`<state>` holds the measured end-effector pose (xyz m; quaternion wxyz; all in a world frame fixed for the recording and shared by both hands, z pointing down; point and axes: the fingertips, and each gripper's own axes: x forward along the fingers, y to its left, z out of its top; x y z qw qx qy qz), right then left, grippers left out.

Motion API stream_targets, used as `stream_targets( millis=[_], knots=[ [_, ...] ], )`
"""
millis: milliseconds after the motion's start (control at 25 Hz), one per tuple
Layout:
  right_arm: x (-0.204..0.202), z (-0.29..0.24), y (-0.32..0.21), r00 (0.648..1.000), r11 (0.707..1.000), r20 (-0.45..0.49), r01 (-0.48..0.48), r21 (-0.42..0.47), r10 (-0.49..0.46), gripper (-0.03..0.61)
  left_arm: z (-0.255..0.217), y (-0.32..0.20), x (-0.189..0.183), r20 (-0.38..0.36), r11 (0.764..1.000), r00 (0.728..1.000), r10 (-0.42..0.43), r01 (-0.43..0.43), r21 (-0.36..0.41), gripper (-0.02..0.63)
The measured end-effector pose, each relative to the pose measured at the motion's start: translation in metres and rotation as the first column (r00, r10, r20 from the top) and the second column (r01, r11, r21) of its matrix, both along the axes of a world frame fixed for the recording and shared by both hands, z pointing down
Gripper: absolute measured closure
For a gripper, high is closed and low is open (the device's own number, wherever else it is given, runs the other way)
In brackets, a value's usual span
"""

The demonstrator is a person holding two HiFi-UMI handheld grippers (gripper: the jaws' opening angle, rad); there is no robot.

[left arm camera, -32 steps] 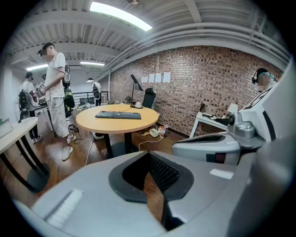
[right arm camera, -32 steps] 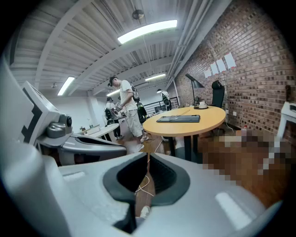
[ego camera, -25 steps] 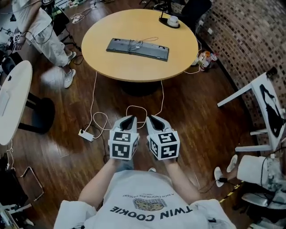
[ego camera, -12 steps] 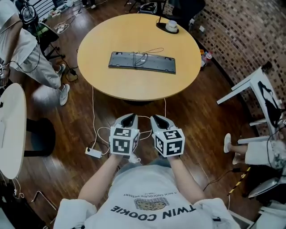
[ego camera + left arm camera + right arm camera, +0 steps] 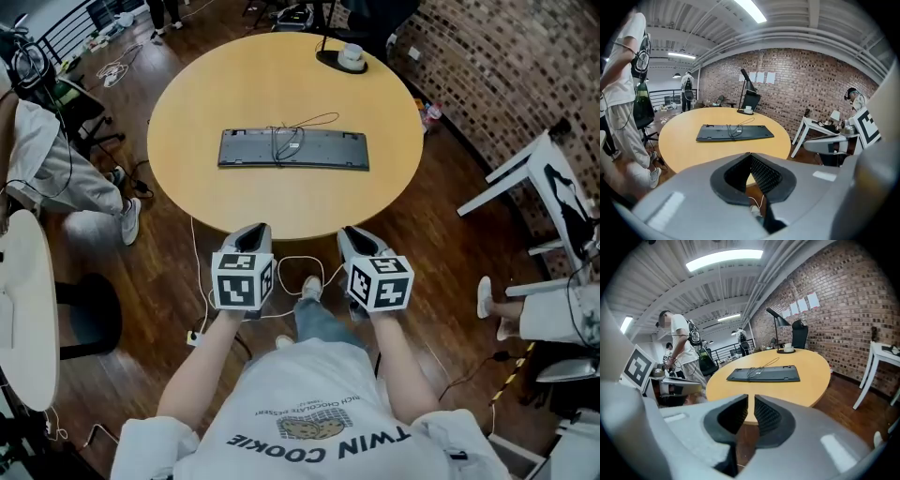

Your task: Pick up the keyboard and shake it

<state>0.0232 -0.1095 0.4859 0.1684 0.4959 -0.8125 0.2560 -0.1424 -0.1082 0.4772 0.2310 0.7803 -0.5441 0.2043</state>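
**Left gripper** (image 5: 255,229): held just short of the near edge of the table (image 5: 281,202), left of its middle. Points at the table, tilted downward. Jaws together, nothing between them.

**Right gripper** (image 5: 354,232): at the same edge, right of its middle, apart from the left. Like tilt. Jaws a narrow slit apart, just been opening, nothing between them.

**Left forearm** (image 5: 192,375), **right forearm** (image 5: 398,370): bare, stretched toward the table, spread slightly outward.

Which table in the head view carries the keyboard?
The round yellow-wood table in the centre: the dark keyboard lies across its middle. The white table at left and white desk at right show no keyboard.
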Motion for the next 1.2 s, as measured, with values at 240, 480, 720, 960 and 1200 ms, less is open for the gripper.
stream_targets(
  millis=[240,480,720,960,1200],
  knots=[
    [0.010,0.008,-0.089,1.000,0.999,0.021,-0.020,-0.043,0.021,0.526,0.005,-0.078,-0.029,0.038,0.999,0.999,-0.032,0.033,-0.034,0.601],
    [0.034,0.018,-0.175,1.000,0.997,0.011,0.009,-0.081,-0.008,0.502,0.020,-0.159,-0.051,0.077,0.994,0.994,-0.073,0.079,-0.081,0.568],
    [0.047,0.028,-0.242,0.999,0.994,-0.012,0.033,-0.102,-0.034,0.483,0.025,-0.216,-0.085,0.133,0.987,0.985,-0.107,0.121,-0.107,0.520],
    [0.057,0.054,-0.296,0.999,0.983,-0.053,-0.001,-0.181,-0.008,0.425,0.045,-0.263,-0.129,0.152,0.975,0.981,-0.125,0.150,-0.166,0.445],
    [0.072,0.094,-0.332,0.996,0.937,-0.081,-0.049,-0.345,0.022,0.385,0.081,-0.307,-0.156,0.100,0.950,0.992,-0.081,0.108,-0.294,0.359]
  ],
)
